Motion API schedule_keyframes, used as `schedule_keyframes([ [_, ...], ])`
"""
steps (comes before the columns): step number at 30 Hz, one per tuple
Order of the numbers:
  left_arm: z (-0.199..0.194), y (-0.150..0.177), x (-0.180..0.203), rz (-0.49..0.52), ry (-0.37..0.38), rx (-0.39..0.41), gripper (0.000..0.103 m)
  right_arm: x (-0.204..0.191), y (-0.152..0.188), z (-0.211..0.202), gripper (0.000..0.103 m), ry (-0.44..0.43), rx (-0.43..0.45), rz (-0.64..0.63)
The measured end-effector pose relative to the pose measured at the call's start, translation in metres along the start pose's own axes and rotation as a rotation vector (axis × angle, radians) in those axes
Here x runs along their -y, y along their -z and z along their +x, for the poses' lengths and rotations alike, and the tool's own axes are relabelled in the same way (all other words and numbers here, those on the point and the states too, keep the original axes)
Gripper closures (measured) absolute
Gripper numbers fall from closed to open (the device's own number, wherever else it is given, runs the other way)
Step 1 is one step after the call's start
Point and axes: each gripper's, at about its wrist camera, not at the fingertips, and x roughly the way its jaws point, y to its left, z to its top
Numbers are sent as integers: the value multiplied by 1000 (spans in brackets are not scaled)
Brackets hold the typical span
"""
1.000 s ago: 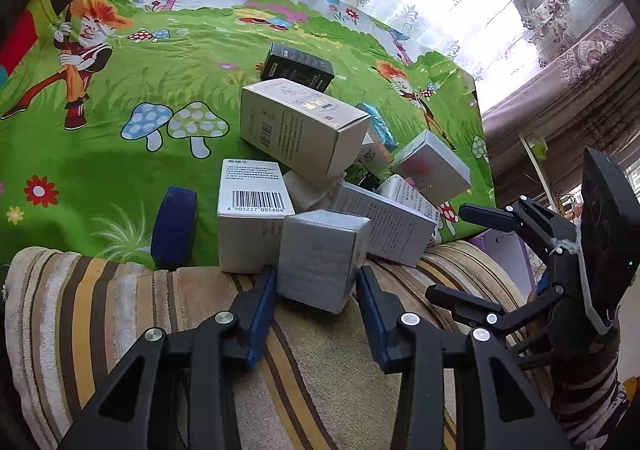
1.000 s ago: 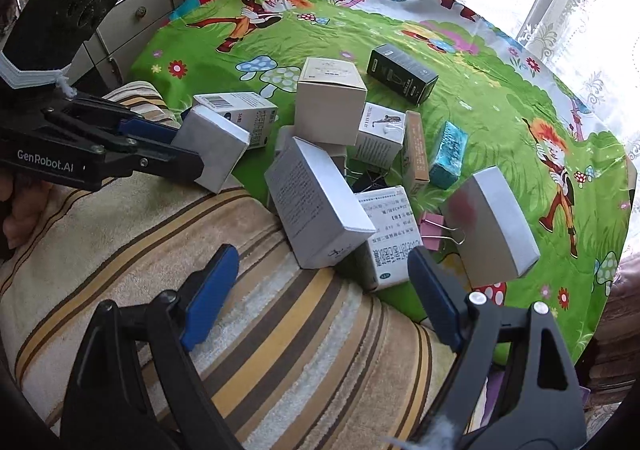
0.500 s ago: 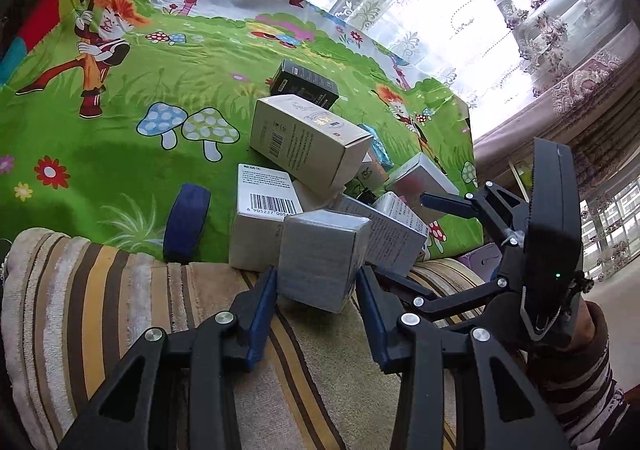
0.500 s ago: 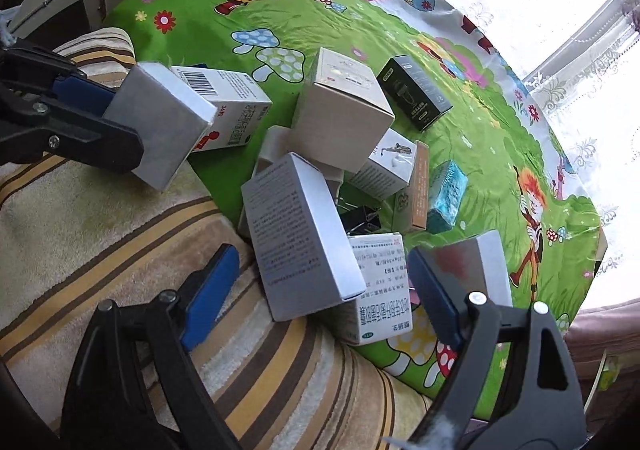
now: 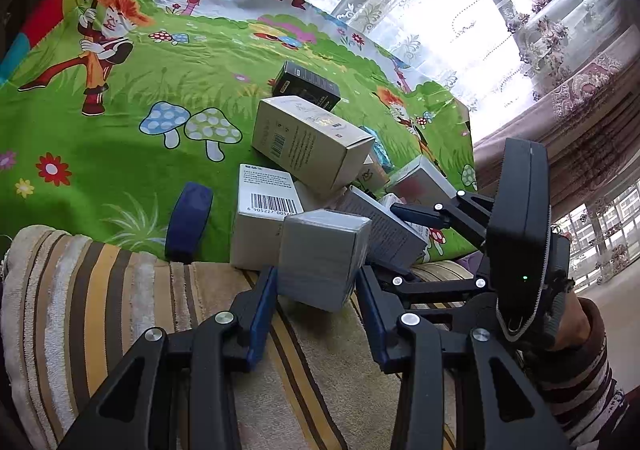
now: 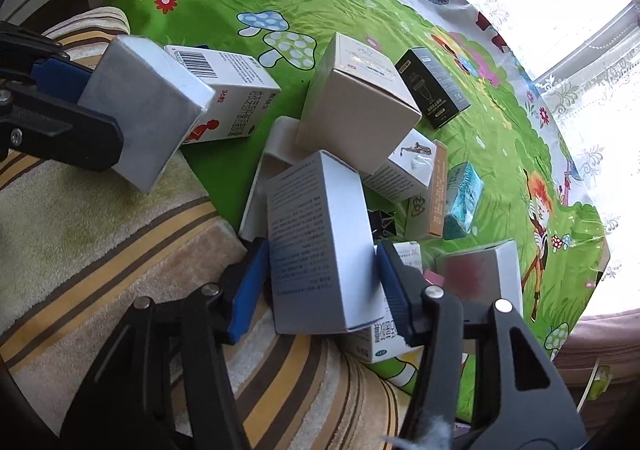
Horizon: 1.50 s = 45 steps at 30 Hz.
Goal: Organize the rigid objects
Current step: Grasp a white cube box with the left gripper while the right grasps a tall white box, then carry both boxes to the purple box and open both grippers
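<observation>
Left gripper point(image 5: 316, 286) clamped on grey box point(image 5: 322, 258), box lifted just above striped towel point(image 5: 120, 310) at edge of green cartoon cloth point(image 5: 120, 122). Right gripper point(image 6: 320, 282) just been closing — blue pads point(image 6: 248, 290) now against both sides of white printed box point(image 6: 320, 242), which leans on pile of cartons. Barcode carton point(image 6: 232, 90) lying just behind grey box; large beige box point(image 6: 356, 110) atop pile; black box point(image 6: 432, 90) and teal packet point(image 6: 460, 202) farther out on cloth. Striped sleeve point(image 5: 580, 390) visible behind right gripper — seen from left wrist.
</observation>
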Motion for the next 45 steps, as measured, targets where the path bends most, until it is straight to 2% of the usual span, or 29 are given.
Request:
schedule_keyframes([
  [11,-7,4,6,8,1,17,61,18,24,-42,44,-90,125,177],
  [22,-3,18,52,79,75,-18,61,54,94,-89,44,-109,198,469],
  [29,21,29,109,178,149,-89,61,83,162,-111,44,-72,226,677],
  [37,51,39,169,228,243,-173,61,112,243,-126,44,-4,216,886],
  [45,74,54,229,326,311,-233,61,138,303,-138,43,119,198,1069],
])
